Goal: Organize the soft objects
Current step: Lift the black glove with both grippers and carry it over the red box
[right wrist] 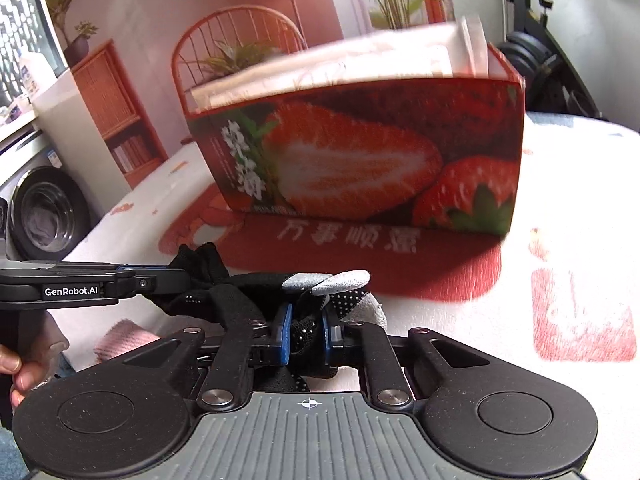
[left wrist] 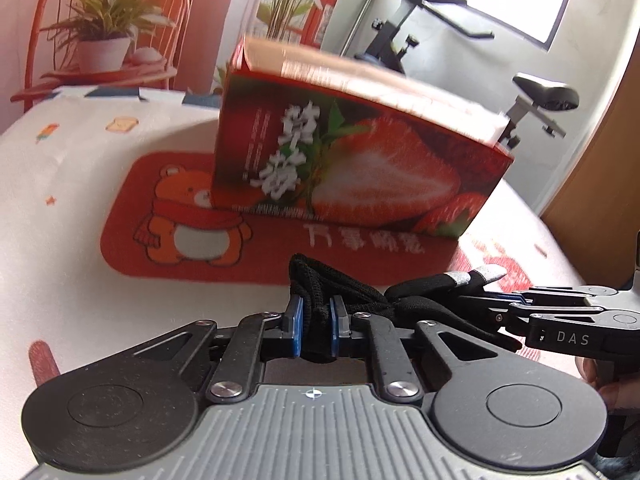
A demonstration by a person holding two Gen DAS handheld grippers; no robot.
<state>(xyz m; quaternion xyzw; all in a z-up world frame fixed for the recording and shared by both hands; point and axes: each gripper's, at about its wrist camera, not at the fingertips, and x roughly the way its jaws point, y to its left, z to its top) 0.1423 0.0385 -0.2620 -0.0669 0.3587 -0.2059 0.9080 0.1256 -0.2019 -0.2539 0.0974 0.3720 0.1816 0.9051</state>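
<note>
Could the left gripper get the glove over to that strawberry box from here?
Probably yes. The left gripper is shut on the glove with only red mat before the strawberry box. But the right gripper pinches the glove's other end, so both must move together.

I see a black knit glove (left wrist: 360, 292) with grey fingertips and small white grip dots on the palm side. Both grippers have black arms, blue pads, grey ribbed bodies. Far side: red cardboard box (left wrist: 352, 168) printed with a cut strawberry, green leaves, white characters. Under it, a red-orange fabric mat (left wrist: 168, 208) with an orange cartoon bear in a red scarf, white lettering. White bedsheet (left wrist: 60, 184) with small orange and red prints.
</note>
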